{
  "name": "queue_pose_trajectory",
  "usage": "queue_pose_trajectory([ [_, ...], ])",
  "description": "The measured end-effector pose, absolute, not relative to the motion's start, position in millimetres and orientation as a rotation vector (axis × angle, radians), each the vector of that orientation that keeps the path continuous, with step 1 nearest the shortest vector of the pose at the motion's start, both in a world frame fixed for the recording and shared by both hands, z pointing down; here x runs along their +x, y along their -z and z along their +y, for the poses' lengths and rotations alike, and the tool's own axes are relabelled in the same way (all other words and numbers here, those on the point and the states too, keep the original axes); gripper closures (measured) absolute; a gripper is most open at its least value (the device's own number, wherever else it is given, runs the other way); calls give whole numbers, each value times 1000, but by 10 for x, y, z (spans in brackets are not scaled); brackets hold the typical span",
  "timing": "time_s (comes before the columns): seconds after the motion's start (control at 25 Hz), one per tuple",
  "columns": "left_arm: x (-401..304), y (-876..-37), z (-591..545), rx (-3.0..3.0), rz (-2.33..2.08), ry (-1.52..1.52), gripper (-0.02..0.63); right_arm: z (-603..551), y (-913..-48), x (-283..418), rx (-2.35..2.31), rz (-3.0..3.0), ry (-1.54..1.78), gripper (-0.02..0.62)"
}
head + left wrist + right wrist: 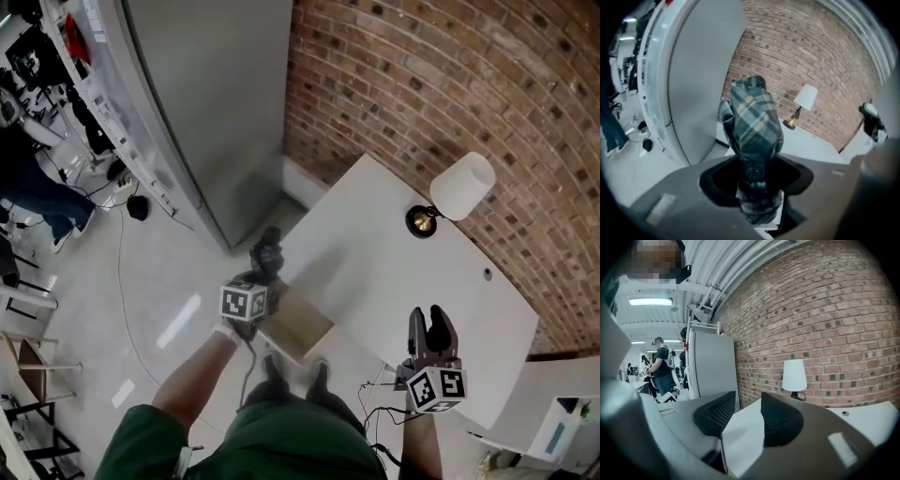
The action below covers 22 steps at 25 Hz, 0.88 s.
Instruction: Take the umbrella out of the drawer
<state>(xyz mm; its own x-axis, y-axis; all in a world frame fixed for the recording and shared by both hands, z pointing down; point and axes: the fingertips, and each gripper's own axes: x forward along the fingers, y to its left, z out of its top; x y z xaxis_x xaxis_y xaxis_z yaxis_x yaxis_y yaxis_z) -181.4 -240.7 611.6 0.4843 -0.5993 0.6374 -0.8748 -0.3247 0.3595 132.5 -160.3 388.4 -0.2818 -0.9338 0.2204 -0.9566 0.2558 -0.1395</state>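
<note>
Left tongs (756, 176) clamp a folded blue plaid umbrella (752, 119); right tongs (743, 420) gape empty. White tabletop (403, 281) abuts red brick wall (450, 84).

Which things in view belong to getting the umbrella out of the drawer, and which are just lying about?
Part of the job:
- umbrella, plaid, folded, clamped in the left gripper
- drawer, standing open
- right gripper, open and empty

Just lying about:
- lamp, white shade, on the desk
- cabinet, grey
- brick wall
</note>
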Motion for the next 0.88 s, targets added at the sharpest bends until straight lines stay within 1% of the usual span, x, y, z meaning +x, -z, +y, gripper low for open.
queue_pose_trajectory([
  [0.12,-1558,-5921,-2676,2167,-1135,-560,400,-1509,-3817,1422,1902,-2377,-353,426],
  [0.28,-1183,-5877,-2957,2256,-1052,-646,400,-1407,-3874,1653,1989,-2321,-366,425],
  [0.56,-502,-6014,-3166,2377,-955,-939,399,-1381,-4005,2148,2072,-2263,-443,425],
  [0.88,34,-6266,-3475,2401,-899,-1125,399,-1519,-4049,2626,2086,-2252,-449,426],
])
